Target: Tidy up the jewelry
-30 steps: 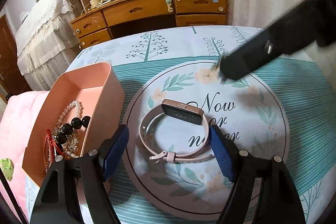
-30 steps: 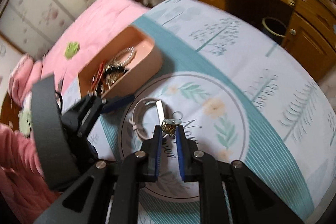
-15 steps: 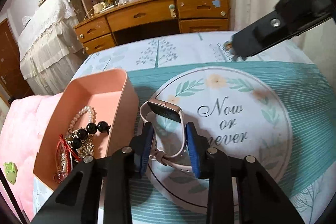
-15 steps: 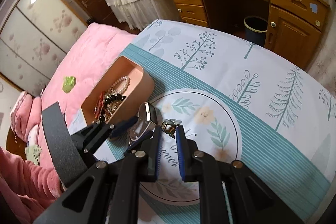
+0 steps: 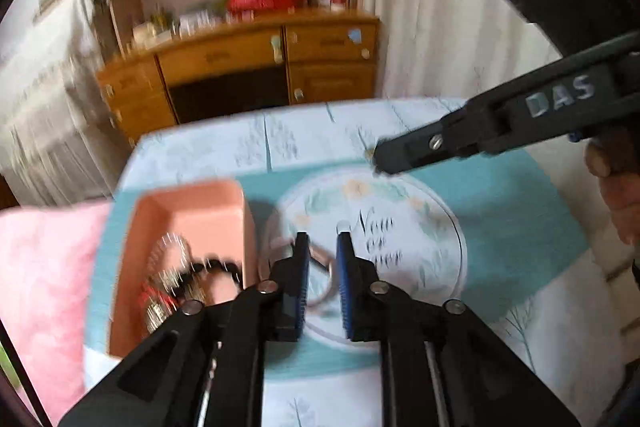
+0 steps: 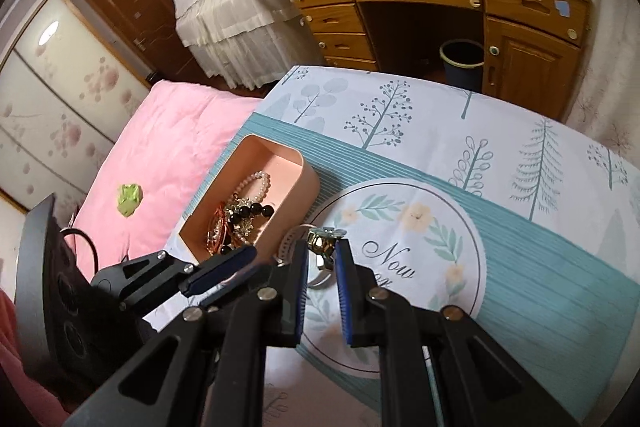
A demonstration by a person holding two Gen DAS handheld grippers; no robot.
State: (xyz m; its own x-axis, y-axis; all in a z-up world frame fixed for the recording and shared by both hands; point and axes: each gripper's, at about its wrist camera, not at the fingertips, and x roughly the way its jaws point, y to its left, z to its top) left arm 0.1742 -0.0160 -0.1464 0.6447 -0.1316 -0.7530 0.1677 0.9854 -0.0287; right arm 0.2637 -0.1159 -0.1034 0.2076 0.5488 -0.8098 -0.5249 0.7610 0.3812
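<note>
Two handheld grippers work over a printed cloth on the tabletop (image 6: 500,131), each carrying a piece toward the pink tray (image 6: 280,155) that already holds a pearl strand (image 6: 256,183), black beads (image 6: 256,211) and a tangle of chains. The left gripper (image 5: 322,267) has just been closing, and its jaws now pinch the pale strap of the watch (image 5: 320,259), though the blur hides how squarely. The right gripper (image 6: 322,263) has its jaws pressed on a small gold ring (image 6: 322,245), held clear of the cloth beside the tray's near wall. Done well, each piece would likely travel fully over the tray's rim before release, one hand at a time, so the dangling strap does not snag the wall or the other tool.
</note>
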